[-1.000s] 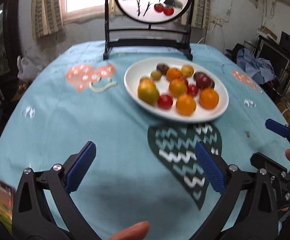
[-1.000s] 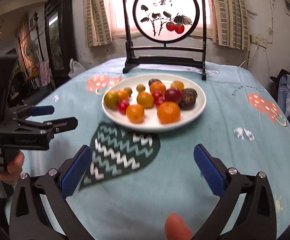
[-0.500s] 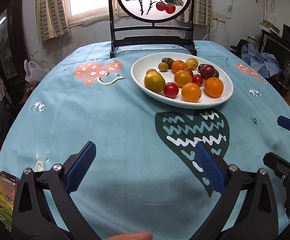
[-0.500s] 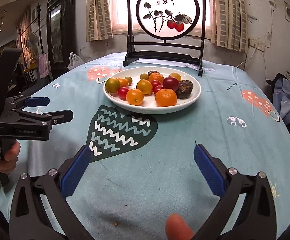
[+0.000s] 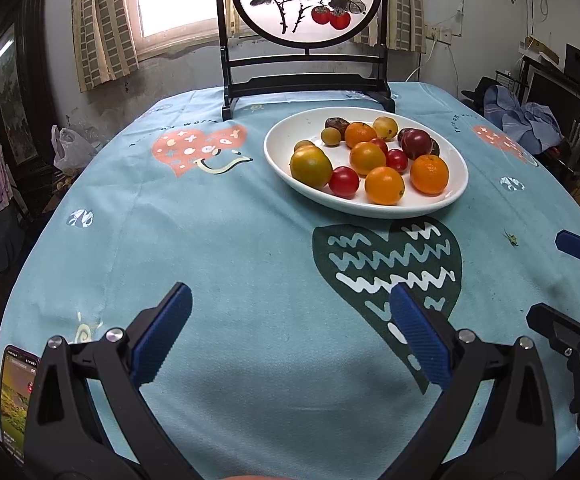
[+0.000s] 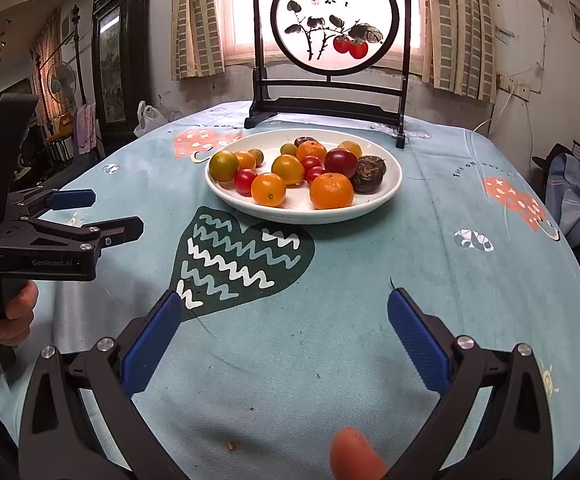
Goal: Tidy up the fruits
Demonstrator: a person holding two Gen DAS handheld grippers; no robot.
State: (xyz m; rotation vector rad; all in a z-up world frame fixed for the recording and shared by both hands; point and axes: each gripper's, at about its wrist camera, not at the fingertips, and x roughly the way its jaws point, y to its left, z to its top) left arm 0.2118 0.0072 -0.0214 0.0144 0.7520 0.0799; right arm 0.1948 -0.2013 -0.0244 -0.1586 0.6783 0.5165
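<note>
White oval plate (image 6: 386, 194) is the landmark; it sits on the teal-clothed surface (image 6: 430, 280), just in front of the black stand holding a round persimmon painting (image 6: 334, 40). All visible fruits (image 6: 290, 170) lie on the plate: mandarins, red cherry tomatoes, a green-orange citrus at its left edge, a dark plum, and a brownish wrinkled fruit at its right. No fruit is seen on the cloth around the plate.

Left hand-held gripper (image 5: 290, 336) and right hand-held gripper (image 6: 283, 332) both hang well short of the plate, jaws spread wide, nothing between them.

Judgement: the scene fits either fruit already gathered, or mixed fruit awaiting sorting. No second dish is visible.
</note>
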